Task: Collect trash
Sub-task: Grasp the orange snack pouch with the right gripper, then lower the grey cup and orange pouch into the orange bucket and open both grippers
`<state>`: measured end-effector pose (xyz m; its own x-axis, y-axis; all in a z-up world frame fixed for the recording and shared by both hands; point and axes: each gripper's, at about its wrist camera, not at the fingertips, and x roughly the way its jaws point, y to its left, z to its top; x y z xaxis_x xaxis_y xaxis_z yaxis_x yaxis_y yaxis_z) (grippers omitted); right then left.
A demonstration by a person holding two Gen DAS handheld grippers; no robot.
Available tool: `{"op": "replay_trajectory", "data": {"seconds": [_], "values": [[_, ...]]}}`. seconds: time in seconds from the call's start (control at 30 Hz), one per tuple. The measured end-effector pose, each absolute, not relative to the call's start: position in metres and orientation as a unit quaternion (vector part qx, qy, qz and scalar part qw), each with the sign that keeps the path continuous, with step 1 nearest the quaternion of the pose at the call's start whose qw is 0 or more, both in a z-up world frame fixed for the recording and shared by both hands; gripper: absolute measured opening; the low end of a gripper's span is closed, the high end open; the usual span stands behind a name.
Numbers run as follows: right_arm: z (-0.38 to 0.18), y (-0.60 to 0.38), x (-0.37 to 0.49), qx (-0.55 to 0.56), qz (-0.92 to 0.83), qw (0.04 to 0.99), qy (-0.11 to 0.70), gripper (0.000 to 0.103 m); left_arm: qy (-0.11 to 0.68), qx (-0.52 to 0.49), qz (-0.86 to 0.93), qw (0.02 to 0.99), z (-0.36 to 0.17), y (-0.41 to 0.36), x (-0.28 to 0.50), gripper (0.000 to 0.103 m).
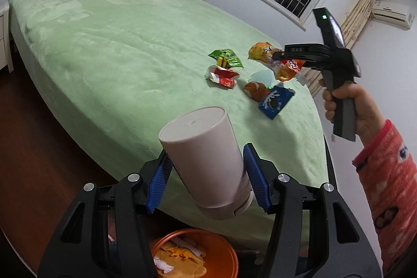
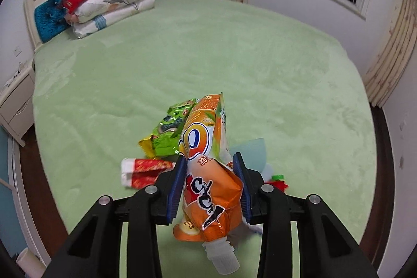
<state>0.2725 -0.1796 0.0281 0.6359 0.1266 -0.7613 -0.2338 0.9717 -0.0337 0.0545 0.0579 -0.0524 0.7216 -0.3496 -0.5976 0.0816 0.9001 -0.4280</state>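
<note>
Left tool (image 1: pixel 208 168) grips white bottle (image 1: pixel 206 160) — right tool (image 2: pixel 209 184) grips orange pouch (image 2: pixel 208 173).

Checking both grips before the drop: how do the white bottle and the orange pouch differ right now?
The white bottle is rigid, plain and smooth; the orange pouch is soft, crumpled and printed. The bottle sits in the left gripper above the orange bin; the pouch hangs in the right gripper over the bed. Both are clamped.

Bed (image 2: pixel 260 69) with green plush cover. On it: folded quilts (image 2: pixel 112 7) at the headboard, plus green wrapper (image 1: pixel 226 58), red-white wrapper (image 1: pixel 221 76), blue Oreo wrapper (image 1: pixel 276 100).
</note>
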Motion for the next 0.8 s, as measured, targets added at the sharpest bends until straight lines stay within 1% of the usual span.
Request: {"op": "replay_trajectory", "data": {"seconds": [0.23,0.43,0.6,0.8], "values": [[0.063,-0.186,0.201,-0.082,0.114,0.919,0.368,0.036,0.351,-0.177,-0.127,0.911,-0.041,0.043,0.038,0.054],[0.081,-0.199,0.110,-0.076,0.160,0.926,0.333,0.036,0.351,-0.152,-0.135,0.914,-0.035,0.031,0.020,0.054],[0.069,-0.208,0.044,-0.066,0.201,0.917,0.338,0.036,0.362,-0.125,-0.136,0.913,-0.040,0.026,0.004,0.054],[0.028,-0.213,-0.025,-0.061,0.232,0.896,0.374,0.036,0.392,-0.107,-0.139,0.903,-0.063,0.023,-0.015,0.054]]}}
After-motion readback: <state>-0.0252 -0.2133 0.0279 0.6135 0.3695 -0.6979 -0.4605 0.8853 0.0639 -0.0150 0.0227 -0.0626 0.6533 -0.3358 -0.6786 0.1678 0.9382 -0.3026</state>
